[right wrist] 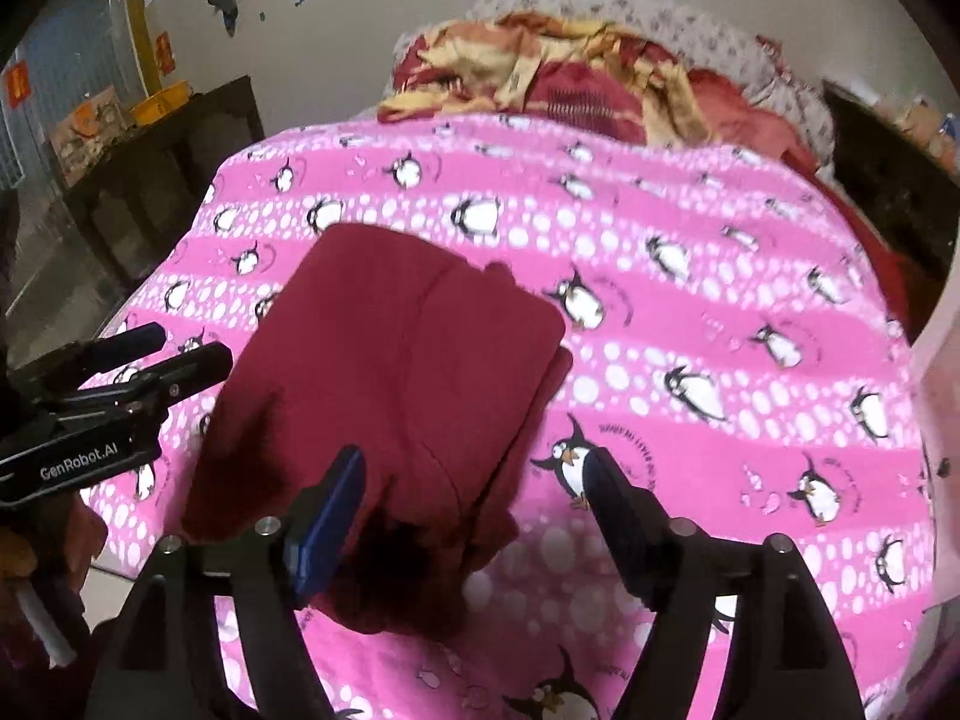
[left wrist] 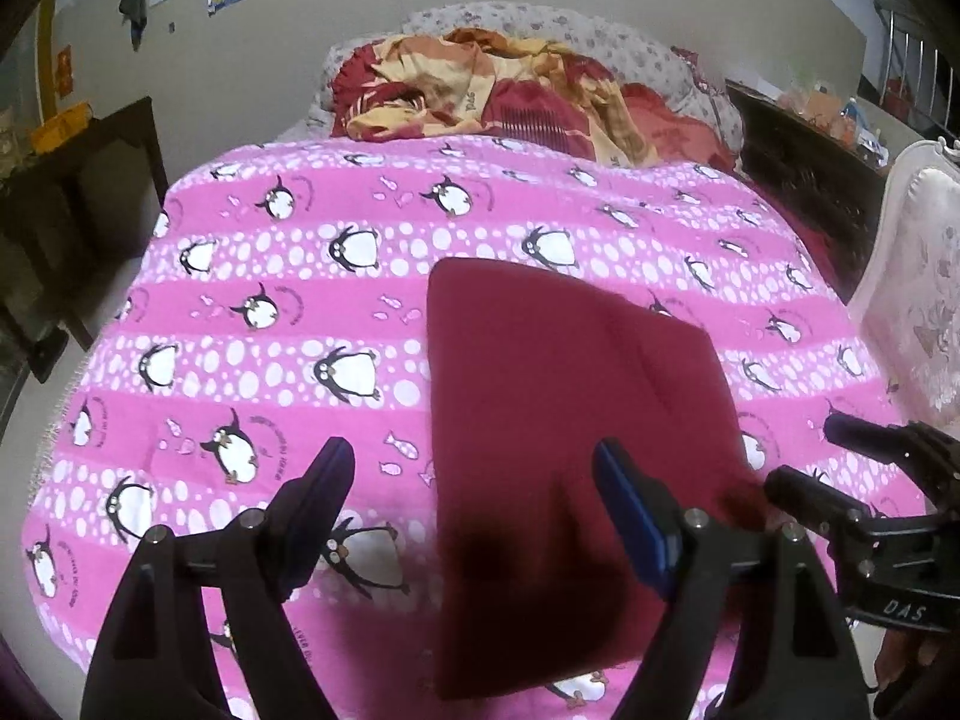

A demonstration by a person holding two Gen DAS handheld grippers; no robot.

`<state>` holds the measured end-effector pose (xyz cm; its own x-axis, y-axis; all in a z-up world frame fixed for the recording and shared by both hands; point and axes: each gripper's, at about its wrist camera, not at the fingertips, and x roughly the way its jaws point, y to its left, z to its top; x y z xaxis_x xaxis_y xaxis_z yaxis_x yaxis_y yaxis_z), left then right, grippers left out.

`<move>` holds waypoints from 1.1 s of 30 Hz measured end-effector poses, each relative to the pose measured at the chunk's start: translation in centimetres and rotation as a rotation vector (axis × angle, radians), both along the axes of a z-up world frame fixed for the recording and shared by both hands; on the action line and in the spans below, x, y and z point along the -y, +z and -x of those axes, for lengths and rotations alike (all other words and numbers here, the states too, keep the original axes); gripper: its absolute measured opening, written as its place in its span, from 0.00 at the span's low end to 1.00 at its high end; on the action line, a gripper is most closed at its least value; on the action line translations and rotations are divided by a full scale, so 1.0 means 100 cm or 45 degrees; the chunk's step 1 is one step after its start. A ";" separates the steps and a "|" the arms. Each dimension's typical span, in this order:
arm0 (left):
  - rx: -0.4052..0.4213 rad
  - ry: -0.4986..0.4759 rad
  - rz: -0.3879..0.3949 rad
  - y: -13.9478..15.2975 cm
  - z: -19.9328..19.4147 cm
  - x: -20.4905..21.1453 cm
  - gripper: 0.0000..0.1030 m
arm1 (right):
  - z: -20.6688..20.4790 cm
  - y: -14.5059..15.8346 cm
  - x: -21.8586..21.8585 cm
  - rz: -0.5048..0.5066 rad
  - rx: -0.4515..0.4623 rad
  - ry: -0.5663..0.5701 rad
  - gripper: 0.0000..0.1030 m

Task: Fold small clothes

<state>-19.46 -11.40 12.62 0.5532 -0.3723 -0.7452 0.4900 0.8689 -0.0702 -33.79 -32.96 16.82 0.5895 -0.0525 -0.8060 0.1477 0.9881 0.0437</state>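
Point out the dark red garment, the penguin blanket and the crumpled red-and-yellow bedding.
dark red garment (left wrist: 558, 372): left wrist view, middle of its folded top layer.
penguin blanket (right wrist: 720, 312): right wrist view, bare pink stripe right of the garment.
red-and-yellow bedding (left wrist: 480, 84): left wrist view, crumpled heap's middle.

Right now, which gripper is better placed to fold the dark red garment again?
Probably the right gripper: its open jaws straddle the dark red garment's near corner, while the left gripper sits astride its left edge.

Left gripper (left wrist: 474, 474): jaws spread wide, nothing between the pads, angled downward.
Right gripper (right wrist: 474, 480): jaws spread wide, empty, angled downward, just right of the left one.
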 end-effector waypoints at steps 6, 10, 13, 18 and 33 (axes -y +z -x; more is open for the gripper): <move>0.047 0.021 0.003 0.009 0.008 -0.008 0.80 | 0.000 0.001 -0.004 -0.041 0.009 -0.069 0.86; 0.054 0.041 0.024 0.014 0.009 -0.013 0.81 | -0.001 -0.001 -0.005 -0.052 -0.004 -0.103 0.88; 0.055 0.051 0.031 0.015 0.008 -0.015 0.82 | -0.001 -0.001 -0.005 -0.052 -0.004 -0.116 0.89; 0.052 0.056 0.029 0.014 0.007 -0.015 0.82 | -0.002 -0.001 -0.005 -0.056 -0.011 -0.123 0.90; 0.022 0.070 0.002 0.006 0.002 -0.011 0.82 | -0.011 -0.009 -0.007 -0.069 -0.047 -0.106 0.90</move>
<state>-19.69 -10.28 13.21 0.5855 -0.3419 -0.7350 0.4424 0.8946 -0.0638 -32.68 -32.23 15.97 0.5546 -0.0554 -0.8302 0.2317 0.9686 0.0901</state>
